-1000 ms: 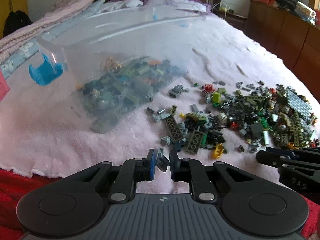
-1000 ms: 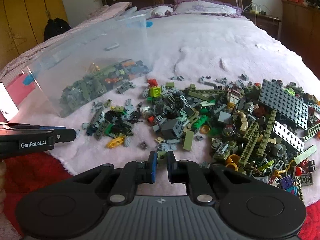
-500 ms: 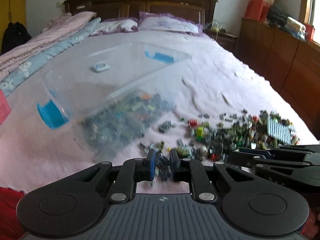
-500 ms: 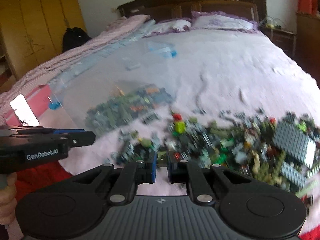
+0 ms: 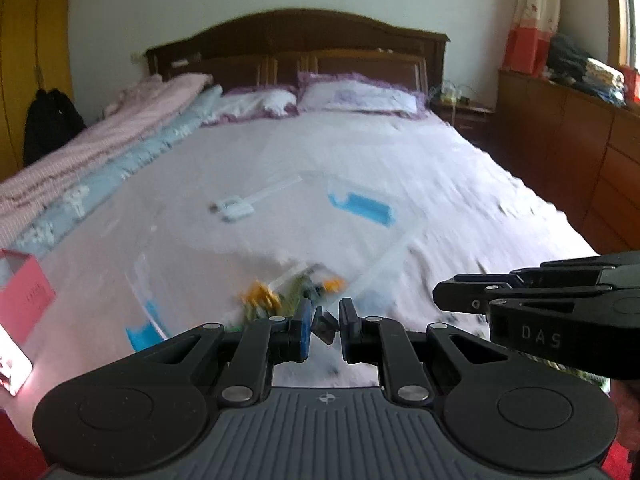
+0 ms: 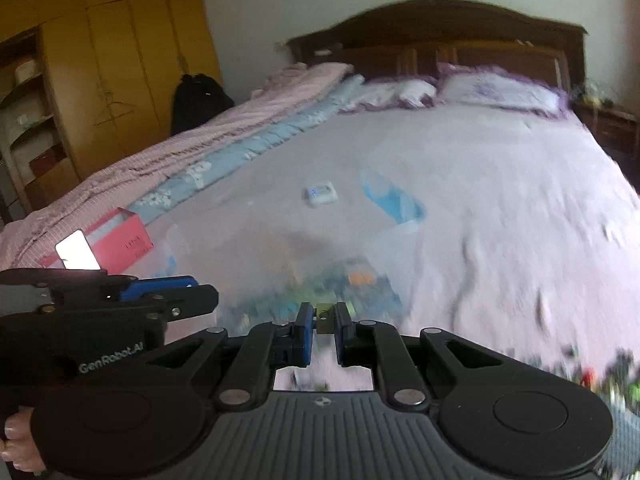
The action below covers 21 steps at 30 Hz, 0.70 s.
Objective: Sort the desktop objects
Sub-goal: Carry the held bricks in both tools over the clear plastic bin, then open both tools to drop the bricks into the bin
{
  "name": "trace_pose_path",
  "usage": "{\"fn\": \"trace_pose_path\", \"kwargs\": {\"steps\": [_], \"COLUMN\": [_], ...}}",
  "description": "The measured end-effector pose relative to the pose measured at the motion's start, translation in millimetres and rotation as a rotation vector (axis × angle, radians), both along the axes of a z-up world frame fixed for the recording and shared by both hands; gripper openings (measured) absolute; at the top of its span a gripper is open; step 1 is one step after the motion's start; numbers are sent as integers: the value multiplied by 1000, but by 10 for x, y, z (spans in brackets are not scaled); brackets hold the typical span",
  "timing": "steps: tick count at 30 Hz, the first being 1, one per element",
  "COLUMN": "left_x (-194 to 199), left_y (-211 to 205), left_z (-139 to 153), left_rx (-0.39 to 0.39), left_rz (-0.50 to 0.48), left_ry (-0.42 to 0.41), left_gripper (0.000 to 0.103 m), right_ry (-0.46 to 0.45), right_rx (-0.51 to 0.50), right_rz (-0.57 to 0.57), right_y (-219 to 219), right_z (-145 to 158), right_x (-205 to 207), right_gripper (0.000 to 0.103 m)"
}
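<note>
The clear bin (image 5: 280, 240) lies on the bed straight ahead of both grippers. The left gripper (image 5: 323, 326) pinches a dark brick (image 5: 325, 325); the right gripper (image 6: 321, 322) pinches an olive brick (image 6: 323, 318).

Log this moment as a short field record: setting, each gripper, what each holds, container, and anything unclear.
setting: bed with pale pink cover
left gripper: shut on dark grey brick
right gripper: shut on olive brick
container: clear plastic bin with blue latches, bricks inside, ahead of both grippers
loose brick pile: lower right edge of right wrist view
unclear: brick shapes, motion blur
</note>
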<state>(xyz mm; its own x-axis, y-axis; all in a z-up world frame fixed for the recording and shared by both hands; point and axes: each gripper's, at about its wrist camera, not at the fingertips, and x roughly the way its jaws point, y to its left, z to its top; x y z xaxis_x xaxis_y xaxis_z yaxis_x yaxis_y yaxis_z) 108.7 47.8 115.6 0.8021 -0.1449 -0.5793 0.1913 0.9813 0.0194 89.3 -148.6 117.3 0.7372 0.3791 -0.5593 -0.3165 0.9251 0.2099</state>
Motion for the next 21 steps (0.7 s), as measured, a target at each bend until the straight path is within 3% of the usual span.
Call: {"fn": "trace_pose_path", "kwargs": {"steps": [3,8,11,16,19,21], "left_x": [228,610,686,601,469,320], "left_y": [87,212,277,360,333,297], "left_z": [42,-76,-138,-150,-138,-112], "left_rx": [-8,-4,-1,-9,0,6], "left_rz": [20,59,89,91,79,72], "left_ry": [-14,29,41,27,15,0], "left_gripper": [17,20,35,49,54,65], "right_ry": [-26,-20,6,-5,-13,-18], "right_rx": [-18,-43,-59,-56,-29,-25], "right_rz": [35,71,88,53,38,23], "right_y": [106,349,496,514,365,244], "right_z": [128,201,139,90,97,81], "right_x": [283,811,1034,1072,951,814], "right_gripper": [12,12,15,38,40,42]}}
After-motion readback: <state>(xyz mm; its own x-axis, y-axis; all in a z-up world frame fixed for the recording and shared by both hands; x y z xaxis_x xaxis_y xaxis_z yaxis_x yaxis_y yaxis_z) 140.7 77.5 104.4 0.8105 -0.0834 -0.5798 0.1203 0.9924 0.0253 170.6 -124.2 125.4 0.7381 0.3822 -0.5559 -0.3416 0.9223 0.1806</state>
